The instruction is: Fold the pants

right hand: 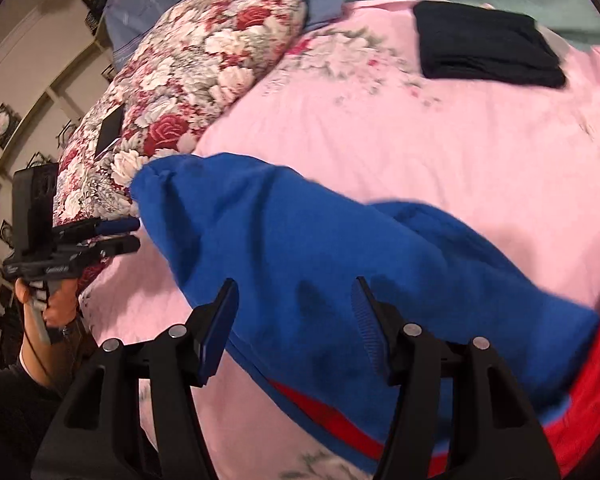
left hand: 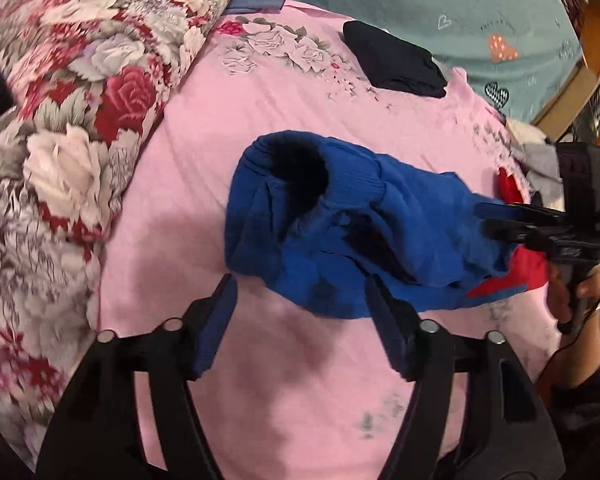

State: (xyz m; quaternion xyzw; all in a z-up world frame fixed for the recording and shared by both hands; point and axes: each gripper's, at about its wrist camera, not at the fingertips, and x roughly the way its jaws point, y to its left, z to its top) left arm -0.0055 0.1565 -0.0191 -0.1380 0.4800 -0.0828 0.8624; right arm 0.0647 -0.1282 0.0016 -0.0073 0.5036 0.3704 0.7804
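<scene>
The blue pants with red trim lie bunched on the pink bedsheet, ribbed cuff opening facing up. My left gripper is open, its jaws just short of the near edge of the pants, empty. My right gripper is open with its jaws over the blue pants, not closed on them. In the left wrist view the right gripper shows at the right edge of the pants. In the right wrist view the left gripper sits by the pants' left end.
A rolled floral quilt lies along the left of the bed. A folded dark garment rests at the far side of the pink sheet. A teal blanket with hearts lies beyond. Other clothes pile at the right.
</scene>
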